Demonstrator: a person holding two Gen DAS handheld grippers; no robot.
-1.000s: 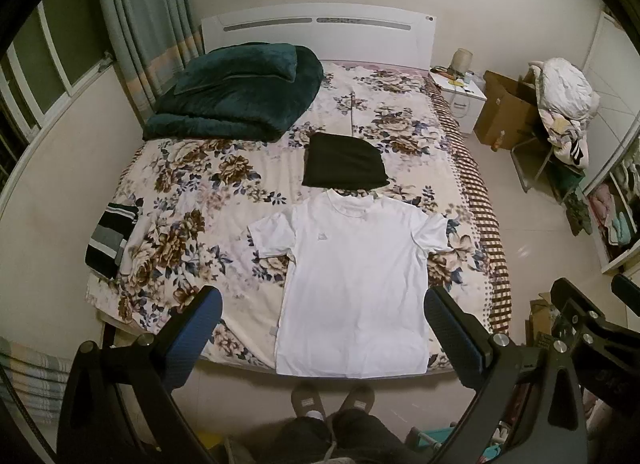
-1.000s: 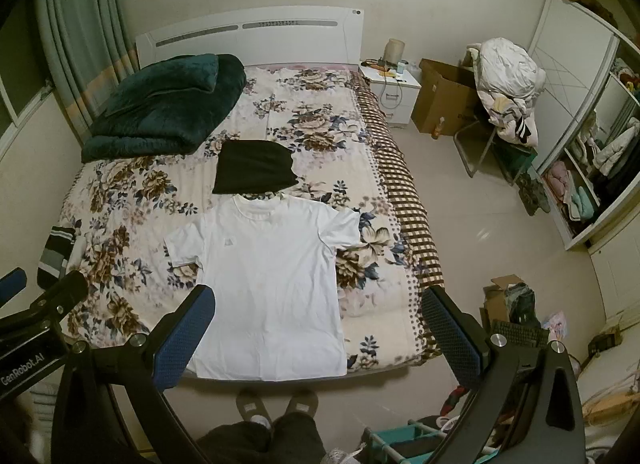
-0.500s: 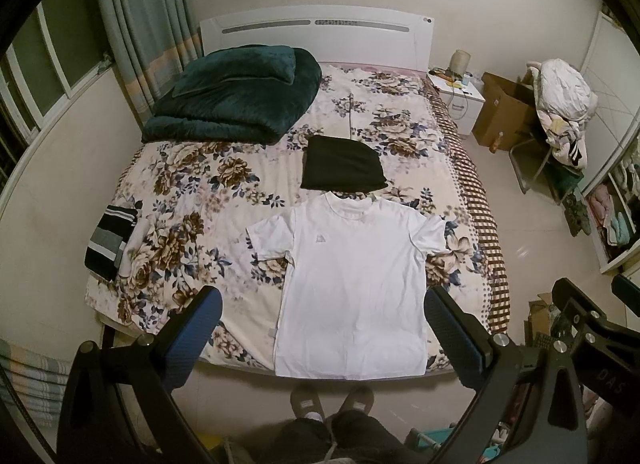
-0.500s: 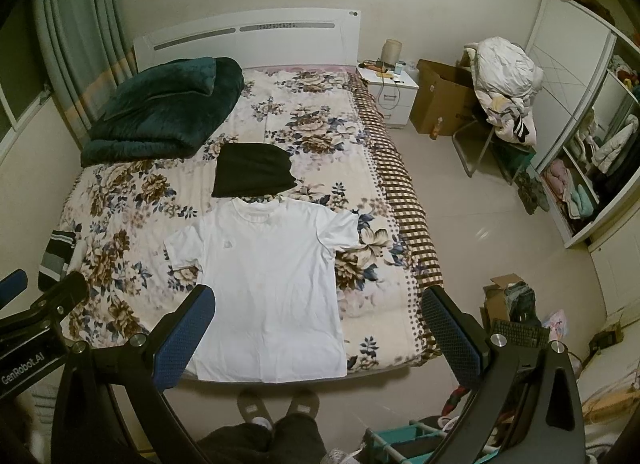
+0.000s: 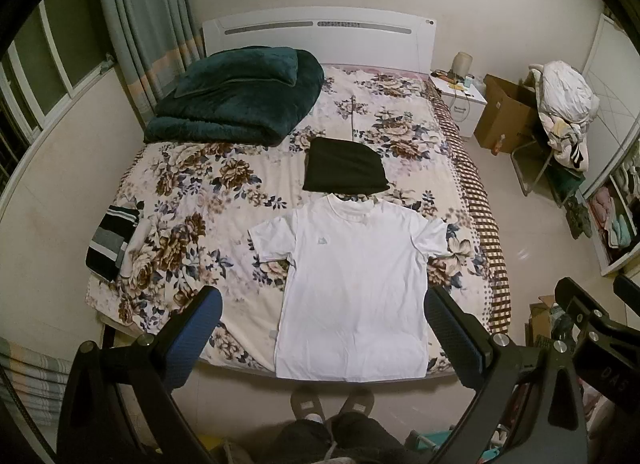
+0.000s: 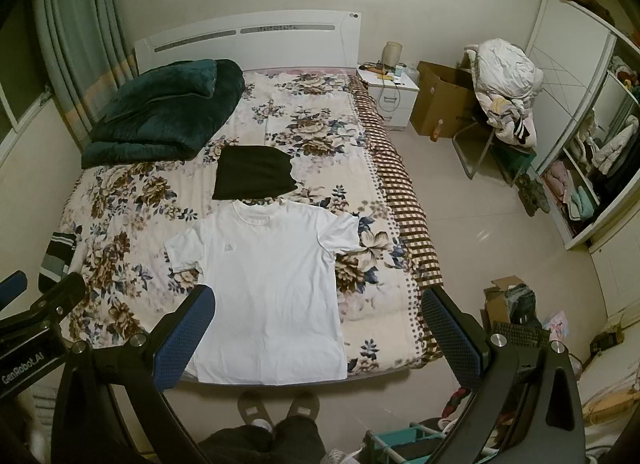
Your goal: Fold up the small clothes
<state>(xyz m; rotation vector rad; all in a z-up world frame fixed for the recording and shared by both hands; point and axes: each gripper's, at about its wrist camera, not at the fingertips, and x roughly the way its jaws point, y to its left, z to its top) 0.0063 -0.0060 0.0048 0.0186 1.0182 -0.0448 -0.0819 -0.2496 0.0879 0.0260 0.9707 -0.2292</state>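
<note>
Above, the left gripper point(image 5: 320, 328) and the right gripper point(image 6: 316, 328) both hang released, jaws spread wide, holding nothing, over the foot edge of the bed point(image 5: 192, 200). White T-shirt point(image 5: 352, 284) lies flat, face up, hem at the foot edge, collar just beside a folded black garment point(image 5: 344, 166). Green blanket point(image 5: 236, 98) sits at the head corner; striped cloth point(image 5: 112, 242) drapes the left edge.
</note>
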